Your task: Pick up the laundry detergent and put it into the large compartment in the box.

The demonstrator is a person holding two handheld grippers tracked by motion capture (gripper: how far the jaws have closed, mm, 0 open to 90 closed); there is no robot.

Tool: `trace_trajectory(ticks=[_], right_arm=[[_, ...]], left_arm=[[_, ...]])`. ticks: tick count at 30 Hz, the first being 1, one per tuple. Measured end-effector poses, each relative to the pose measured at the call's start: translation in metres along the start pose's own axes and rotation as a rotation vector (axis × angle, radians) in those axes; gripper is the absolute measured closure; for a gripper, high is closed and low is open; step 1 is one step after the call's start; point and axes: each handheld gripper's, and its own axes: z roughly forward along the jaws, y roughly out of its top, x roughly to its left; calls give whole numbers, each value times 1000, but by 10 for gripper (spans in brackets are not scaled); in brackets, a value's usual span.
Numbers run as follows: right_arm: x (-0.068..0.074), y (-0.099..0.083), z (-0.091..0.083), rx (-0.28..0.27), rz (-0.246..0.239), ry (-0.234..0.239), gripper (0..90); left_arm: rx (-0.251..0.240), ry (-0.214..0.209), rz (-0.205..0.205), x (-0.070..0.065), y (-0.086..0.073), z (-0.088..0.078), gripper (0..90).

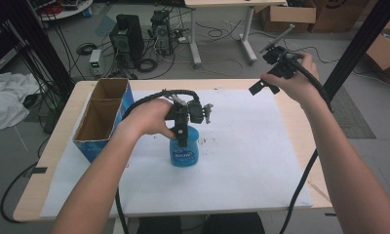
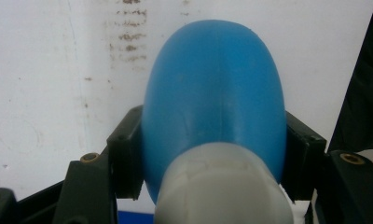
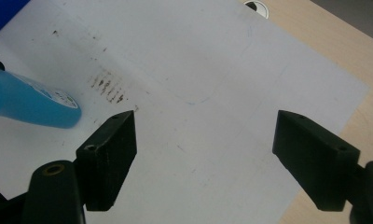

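Paper point(image 1: 242, 161) covers the worktop point(image 1: 300, 122), smudged brown beside the blue bottle point(image 1: 184, 152) standing upright near its middle. Left tongs point(image 1: 183, 139) are clamped on the bottle's shoulders (white cap nearest the camera). Right tongs point(image 3: 203, 149) hang wide apart, holding nothing — raised well off to the right. Cardboard box point(image 1: 103, 114) sits at left, its two compartments bare.

A lab or tech workroom. Beyond the wooden table point(image 1: 290, 122) with its white sheet point(image 1: 242, 161), at 11 to 12 o'clock, computer towers point(image 1: 127, 39) stand on grey carpet amid loose cables point(image 1: 217, 34). Cardboard boxes point(image 1: 288, 14) sit at 1 o'clock, and a desk frame point(image 1: 195, 34) at 12.
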Motion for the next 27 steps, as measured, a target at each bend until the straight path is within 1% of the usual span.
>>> trace_trajectory(ticks=[3,4,6,10,11,14,18,22,24,25,26,27], right_arm=[[0,0,0,-1,0,1,216],[0,0,0,-1,1,2,216],[0,0,0,-1,0,2,216],[-1,0,0,-1,1,3,216],[-2,0,0,-2,1,3,216],[-2,0,0,0,-1,3,216],[-4,-1,-2,0,1,1,216],[-4,-1,-2,2,-3,2,216],[-5,-1,-2,0,-2,4,216],[-5,-1,-2,1,-2,5,215],[-5,-1,-2,1,-2,5,215],[-5,-1,-2,2,-1,9,214]], left_arm=[[8,10,5,-2,2,-2,380],[2,14,3,-2,2,-4,380],[7,11,-17,-1,2,-9,380],[14,1,-69,3,0,-26,381],[13,1,-89,5,0,-32,381],[15,9,-122,7,-3,-46,381],[17,8,-187,11,-8,-66,381],[7,-7,-281,19,-18,-90,381],[3,-7,-347,24,-25,-103,381],[-1,-7,-367,25,-27,-105,381],[-3,-9,-404,28,-30,-112,381],[-22,-12,-464,33,-36,-119,381]])
